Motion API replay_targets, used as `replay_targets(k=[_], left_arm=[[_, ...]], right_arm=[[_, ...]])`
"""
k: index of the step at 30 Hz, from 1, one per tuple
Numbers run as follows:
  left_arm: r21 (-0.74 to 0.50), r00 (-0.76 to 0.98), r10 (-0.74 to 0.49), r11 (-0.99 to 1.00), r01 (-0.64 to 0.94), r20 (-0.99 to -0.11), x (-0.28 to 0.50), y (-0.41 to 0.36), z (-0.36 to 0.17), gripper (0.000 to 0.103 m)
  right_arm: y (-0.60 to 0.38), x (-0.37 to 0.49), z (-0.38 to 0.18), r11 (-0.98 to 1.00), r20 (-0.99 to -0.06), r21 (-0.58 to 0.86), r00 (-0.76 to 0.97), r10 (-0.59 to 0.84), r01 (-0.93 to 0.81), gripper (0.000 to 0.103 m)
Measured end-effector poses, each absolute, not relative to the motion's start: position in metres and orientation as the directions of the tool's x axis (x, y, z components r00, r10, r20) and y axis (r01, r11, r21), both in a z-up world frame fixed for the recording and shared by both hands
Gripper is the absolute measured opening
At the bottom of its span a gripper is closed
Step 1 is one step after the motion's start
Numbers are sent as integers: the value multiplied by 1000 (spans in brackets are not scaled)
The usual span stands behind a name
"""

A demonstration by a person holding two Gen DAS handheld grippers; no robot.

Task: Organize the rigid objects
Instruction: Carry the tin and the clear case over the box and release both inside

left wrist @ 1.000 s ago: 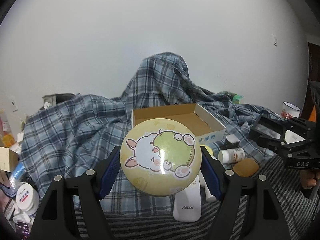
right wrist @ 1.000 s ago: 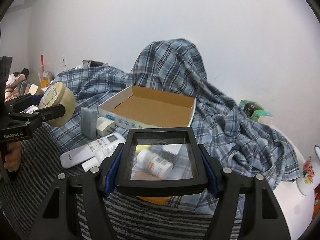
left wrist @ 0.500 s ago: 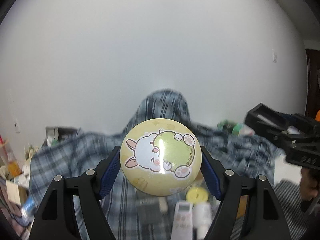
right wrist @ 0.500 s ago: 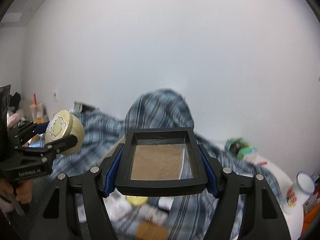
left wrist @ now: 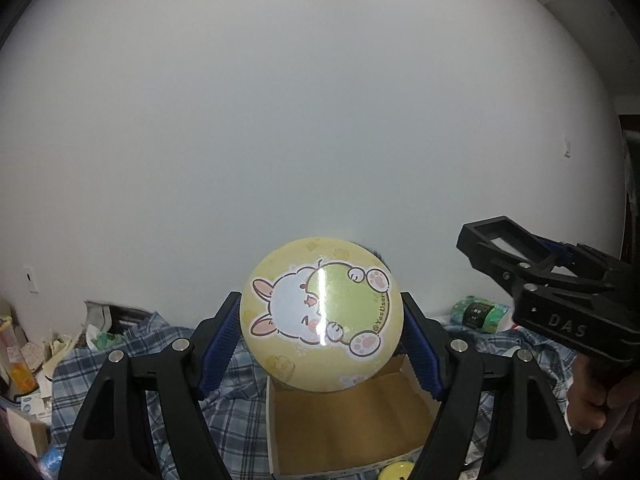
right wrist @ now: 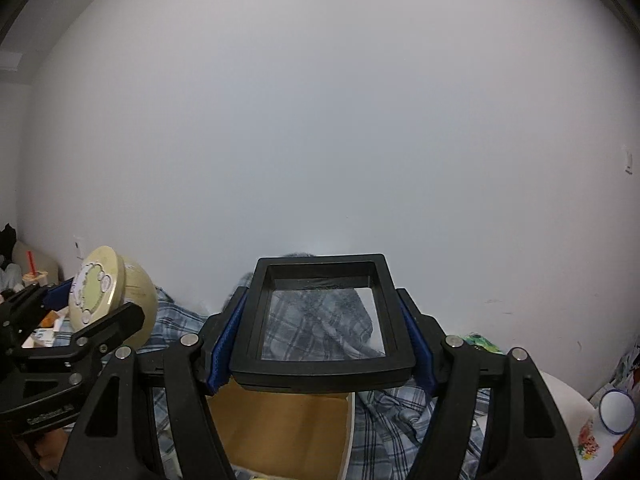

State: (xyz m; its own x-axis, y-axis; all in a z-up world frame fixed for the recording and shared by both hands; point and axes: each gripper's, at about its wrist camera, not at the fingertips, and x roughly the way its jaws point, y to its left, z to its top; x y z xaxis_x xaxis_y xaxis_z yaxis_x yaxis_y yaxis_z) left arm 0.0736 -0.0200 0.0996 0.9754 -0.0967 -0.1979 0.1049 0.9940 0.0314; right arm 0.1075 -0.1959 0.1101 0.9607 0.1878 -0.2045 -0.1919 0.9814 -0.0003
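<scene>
My left gripper [left wrist: 320, 344] is shut on a round yellow tin with a cartoon rabbit lid [left wrist: 320, 314] and holds it in the air above an open cardboard box [left wrist: 348, 424]. The tin also shows in the right wrist view [right wrist: 100, 290], at the left. My right gripper [right wrist: 322, 340] is shut on a black rectangular frame with a clear pane [right wrist: 320, 320], raised above the same box [right wrist: 280, 428]. That frame also shows in the left wrist view [left wrist: 504, 246], at the right.
A blue plaid cloth [left wrist: 236, 400] covers the surface and a hump behind the box. Clutter lies at the far left [left wrist: 24, 364]. A green packet [left wrist: 478, 312] and a white cup [right wrist: 616, 406] sit at the right. A white wall fills the upper view.
Both grippers have risen and tilted upward with their loads, moving forward over the box. The items on the striped cloth in front have dropped out of view.
</scene>
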Motion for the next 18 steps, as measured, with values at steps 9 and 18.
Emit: replay_targets(k=[9,18], left_arm=[[69,942,-74,992,102,-328,135,-22,44,77],[60,850,-68,992,116,-522,184,-16,-23,77]], right_arm=[[-185,169,42,982,-378,19,908,182,-189,69],[-200,218,-31,964,-588,87,769,252,-250,69]])
